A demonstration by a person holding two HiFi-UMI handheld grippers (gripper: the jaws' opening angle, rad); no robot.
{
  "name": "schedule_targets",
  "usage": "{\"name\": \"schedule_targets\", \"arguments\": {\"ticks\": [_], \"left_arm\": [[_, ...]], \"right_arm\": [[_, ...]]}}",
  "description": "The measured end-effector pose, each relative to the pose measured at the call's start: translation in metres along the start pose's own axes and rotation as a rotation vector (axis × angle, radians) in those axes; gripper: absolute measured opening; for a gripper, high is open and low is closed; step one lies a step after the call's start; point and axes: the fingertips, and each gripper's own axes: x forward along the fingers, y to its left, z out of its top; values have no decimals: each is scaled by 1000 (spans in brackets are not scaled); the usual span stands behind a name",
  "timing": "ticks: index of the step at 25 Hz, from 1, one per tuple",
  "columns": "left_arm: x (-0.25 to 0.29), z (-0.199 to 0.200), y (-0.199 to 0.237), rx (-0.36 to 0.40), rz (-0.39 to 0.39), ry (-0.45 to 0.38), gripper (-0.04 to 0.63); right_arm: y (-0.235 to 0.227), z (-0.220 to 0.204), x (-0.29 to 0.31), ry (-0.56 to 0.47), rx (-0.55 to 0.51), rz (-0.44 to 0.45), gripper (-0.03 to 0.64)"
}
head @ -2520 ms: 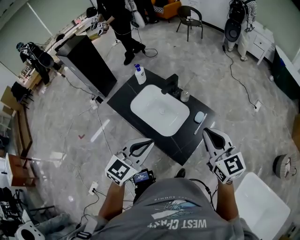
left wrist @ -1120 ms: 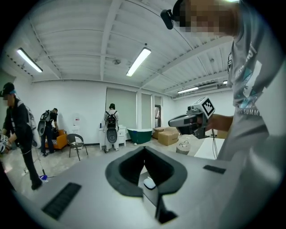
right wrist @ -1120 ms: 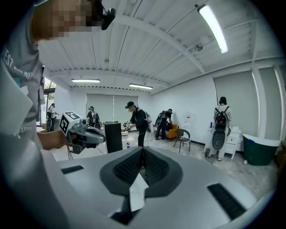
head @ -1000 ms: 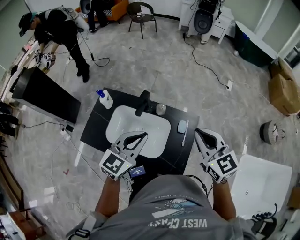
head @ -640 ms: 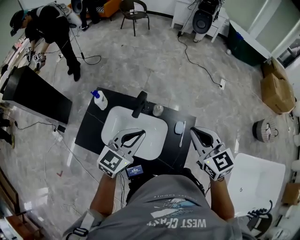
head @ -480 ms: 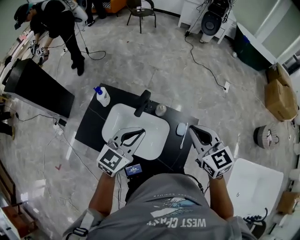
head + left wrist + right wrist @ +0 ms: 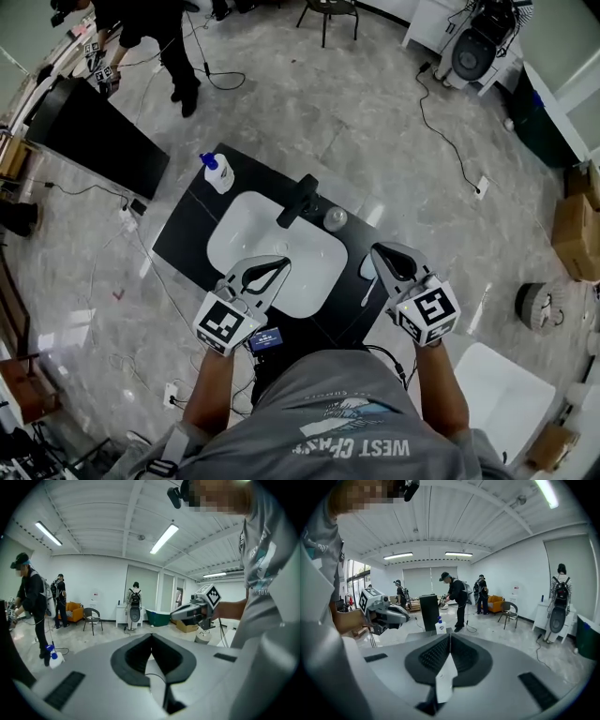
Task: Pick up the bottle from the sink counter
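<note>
Ok, both tongs fully closed, nothing between them. Left tongs (image 7: 281, 263) hover over the near edge of the white sink basin (image 7: 242, 239). Right tongs (image 7: 377, 251) sit over the near-right end of the black bench (image 7: 186, 228). Black faucet (image 7: 298, 199) stands behind the basin, with a small round object (image 7: 335, 218) just beside it. Bottle (image 7: 218, 173), white with a blue pump, stands upright on the bench's far-left corner, untouched and well apart from both tongs. Person (image 7: 155, 21) on the floor beyond.
</note>
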Motion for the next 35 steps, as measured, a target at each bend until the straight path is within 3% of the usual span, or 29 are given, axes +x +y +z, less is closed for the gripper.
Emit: {"name": "schedule_targets", "arguments": {"ticks": [15,18,24,35], "left_arm": [[9,-34,19,-101,98,66,5],[11,-42,23,-123,117,50,5],[10,-56,20,-162,121,111,5],[15,-73,30,-218,137,99,5]], "right_arm": [[-28,-52,88,115,19,124,9],[-32,-69,105,140,17,140,34],[-44,-91,128,178,24,143,92],[-57,-144,169,251,34,135,175]]}}
